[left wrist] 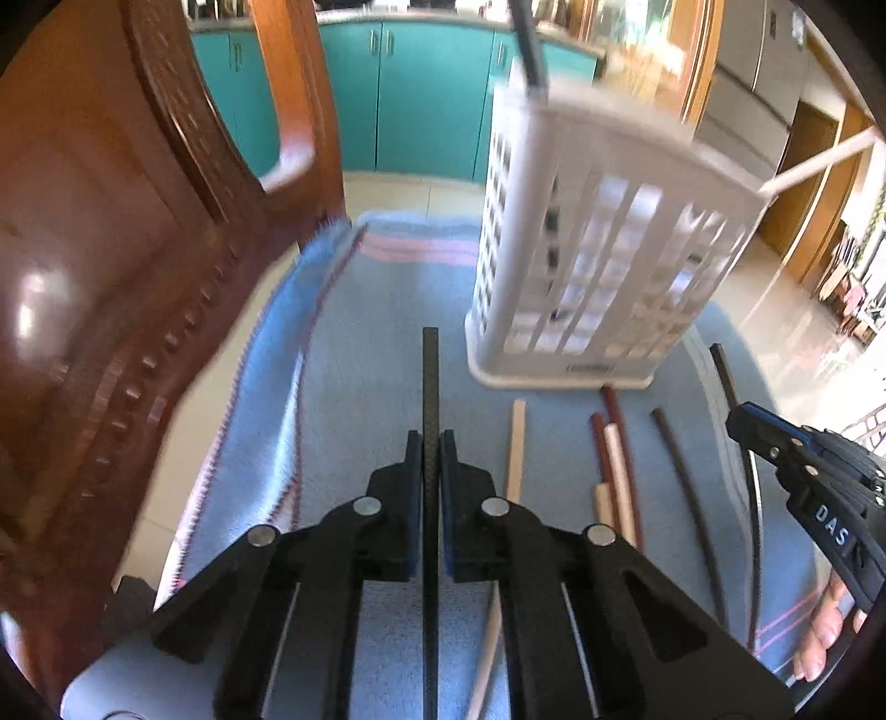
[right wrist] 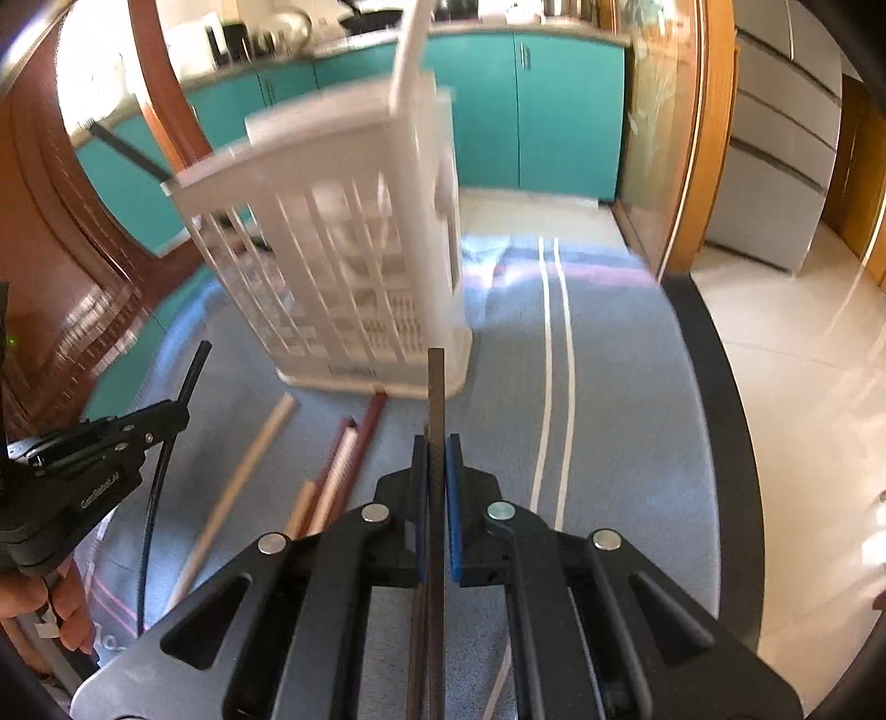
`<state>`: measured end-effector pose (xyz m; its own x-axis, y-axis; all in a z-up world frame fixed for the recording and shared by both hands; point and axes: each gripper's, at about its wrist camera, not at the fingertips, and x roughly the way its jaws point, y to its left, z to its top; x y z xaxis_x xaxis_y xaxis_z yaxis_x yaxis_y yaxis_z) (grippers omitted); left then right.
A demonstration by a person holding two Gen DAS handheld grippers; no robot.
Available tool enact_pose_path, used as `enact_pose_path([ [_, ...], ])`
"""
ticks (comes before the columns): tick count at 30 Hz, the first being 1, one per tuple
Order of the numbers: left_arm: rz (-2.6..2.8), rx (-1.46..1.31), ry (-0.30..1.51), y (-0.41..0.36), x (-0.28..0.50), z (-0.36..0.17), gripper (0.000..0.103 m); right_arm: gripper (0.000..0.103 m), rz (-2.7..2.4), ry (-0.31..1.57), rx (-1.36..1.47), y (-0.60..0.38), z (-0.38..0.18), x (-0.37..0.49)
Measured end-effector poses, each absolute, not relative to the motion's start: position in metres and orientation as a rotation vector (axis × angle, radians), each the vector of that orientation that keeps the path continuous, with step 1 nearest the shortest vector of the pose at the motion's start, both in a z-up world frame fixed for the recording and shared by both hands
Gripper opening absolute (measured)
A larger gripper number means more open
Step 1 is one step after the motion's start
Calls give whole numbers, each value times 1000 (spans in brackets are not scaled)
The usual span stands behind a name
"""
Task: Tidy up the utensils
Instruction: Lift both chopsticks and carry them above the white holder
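Blue towel (left wrist: 376, 354) covers the surface, with a carved wooden chair (left wrist: 111, 266) at its left edge. White slatted utensil basket (left wrist: 598, 260) stands upright on the towel; one dark stick (left wrist: 529, 44) and one pale stick (left wrist: 819, 160) protrude from its top. Loose chopsticks, cream (left wrist: 516, 443), reddish-brown (left wrist: 623, 443) and dark (left wrist: 689, 498), lie on the towel just in front of the basket. Left gripper (left wrist: 431, 443): jaws closed on a black chopstick (left wrist: 430, 376) pointing forward, clear of the basket. Right gripper (right wrist: 437, 448): jaws closed on a dark chopstick (right wrist: 436, 387), tip near the basket base
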<state>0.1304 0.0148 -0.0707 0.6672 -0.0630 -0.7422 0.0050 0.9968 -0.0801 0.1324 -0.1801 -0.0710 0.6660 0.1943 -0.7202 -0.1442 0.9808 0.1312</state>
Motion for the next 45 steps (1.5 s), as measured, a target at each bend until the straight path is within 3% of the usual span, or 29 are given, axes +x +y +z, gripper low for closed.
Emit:
enact_pose_path([
  [14,-165,-135,586,29,73,36,7,7,309,595,140,-196,25,89],
  [24,-343,-337,185,65,51,150,7,7,408,446,256,-214,110,88],
  [28,-253,-396,80,71,70,153,7,7,441,371,302,-216,141,91],
  [36,-169,-366,206,50,136,108,7,7,266,162,345,-228,155,95],
  [45,-129,-238,288,31,145,88,7,7,207,317,257,-200,101,137],
])
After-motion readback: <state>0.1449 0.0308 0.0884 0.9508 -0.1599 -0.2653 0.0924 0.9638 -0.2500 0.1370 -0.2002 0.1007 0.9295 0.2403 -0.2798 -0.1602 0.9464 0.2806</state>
